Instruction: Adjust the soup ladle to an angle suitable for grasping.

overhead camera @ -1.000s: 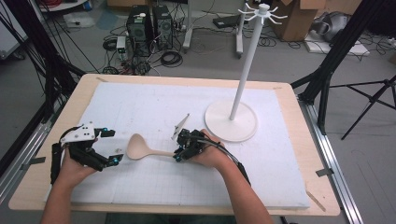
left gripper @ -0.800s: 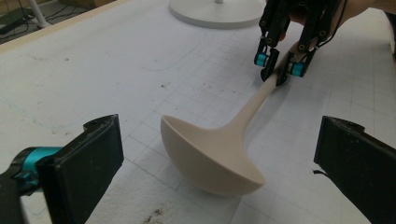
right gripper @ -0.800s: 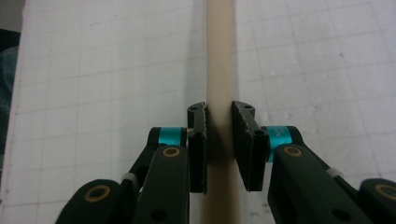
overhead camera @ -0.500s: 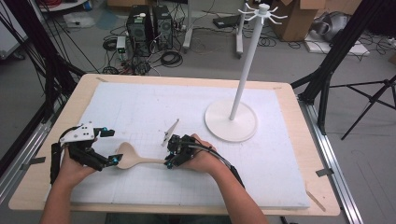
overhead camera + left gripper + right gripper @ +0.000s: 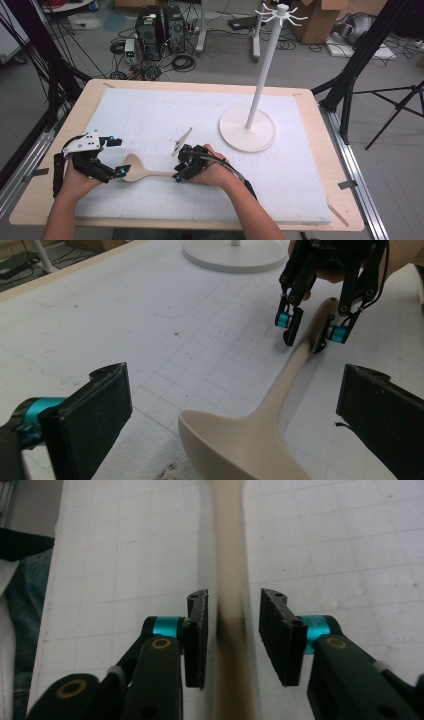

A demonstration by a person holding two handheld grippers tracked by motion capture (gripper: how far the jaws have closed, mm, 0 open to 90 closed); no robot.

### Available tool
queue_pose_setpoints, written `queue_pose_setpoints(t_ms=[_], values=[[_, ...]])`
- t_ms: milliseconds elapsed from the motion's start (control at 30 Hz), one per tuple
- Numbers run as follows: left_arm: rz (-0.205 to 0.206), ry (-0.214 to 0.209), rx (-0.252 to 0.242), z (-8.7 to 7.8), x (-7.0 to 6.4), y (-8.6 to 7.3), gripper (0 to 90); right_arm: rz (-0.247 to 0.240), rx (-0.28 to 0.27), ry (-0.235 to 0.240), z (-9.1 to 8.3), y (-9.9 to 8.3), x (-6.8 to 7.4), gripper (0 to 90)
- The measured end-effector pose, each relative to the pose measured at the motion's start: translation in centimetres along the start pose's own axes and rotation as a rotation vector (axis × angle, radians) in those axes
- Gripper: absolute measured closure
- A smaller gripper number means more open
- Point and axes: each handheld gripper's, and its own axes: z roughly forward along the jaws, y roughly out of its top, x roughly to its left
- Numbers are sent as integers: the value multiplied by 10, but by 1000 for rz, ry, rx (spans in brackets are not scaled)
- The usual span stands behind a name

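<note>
A beige spoon lies flat on the white gridded mat, bowl to the left and handle to the right. My left gripper is wide open, and the spoon's bowl sits low between its two jaws without touching them. My right gripper points down over the far end of the handle. In the right gripper view its pads stand on either side of the handle, with a narrow gap on each side. The left gripper view has the right gripper straddling the handle.
A white hook stand rises from a round base at the mat's right middle. The mat covers a wooden table. Cables, computer cases and tripod legs stand on the floor beyond the far edge.
The right gripper has slid left and toward me, bringing the spoon with it, so the bowl now lies between the left jaws. The left hand has hardly moved.
</note>
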Motion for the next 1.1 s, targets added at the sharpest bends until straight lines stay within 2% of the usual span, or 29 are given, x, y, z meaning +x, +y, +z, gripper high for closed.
queue_pose_setpoints(t_ms=[133, 233, 300, 333, 367, 400, 433, 567, 633, 700, 767, 800, 833, 867, 967, 1033, 1100], values=[[4, 2, -9, -2, -1, 2, 17, 45, -38, -5, -10, -5, -2, 523], [3, 2, -11, -2, -1, 2, 17, 59, -58, -1, -14, -7, -3, 512], [4, 0, -9, -2, -1, 2, 17, 56, -107, -4, -23, -13, -3, 483], [4, 0, -9, -2, -1, 2, 17, 56, -107, -4, -23, -13, -3, 483], [5, -1, -8, -2, -1, 2, 17, 61, -135, -24, -30, -17, -2, 461], [5, -3, -8, -1, -1, 2, 17, 61, -135, -24, -30, -17, -2, 461], [5, -2, -10, -1, -2, 2, 17, 66, -157, -49, -37, -22, -1, 420], [5, -5, -13, -1, -2, 3, 17, 75, -204, -87, -50, -31, -1, 395], [9, -6, -10, 0, -3, 3, 17, 97, -255, -128, -67, -43, 0, 372], [8, -5, -10, 0, -3, 3, 17, 100, -264, -136, -70, -44, 1, 370], [14, -6, -7, 0, -3, 4, 17, 125, -321, -172, -86, -54, 5, 343], [14, -6, -7, 0, -3, 4, 17, 125, -321, -172, -86, -54, 5, 343], [11, -5, -9, 1, -4, 4, 17, 133, -352, -183, -95, -62, 6, 297], [11, -5, -9, 1, -4, 4, 17, 133, -352, -183, -95, -62, 6, 297], [11, -7, -10, 1, -4, 4, 17, 150, -379, -239, -105, -75, 10, 252], [12, -8, -9, 1, -4, 4, 17, 178, -400, -276, -114, -91, 12, 204], [12, -9, -10, 1, -5, 4, 17, 183, -409, -285, -117, -95, 13, 198]])
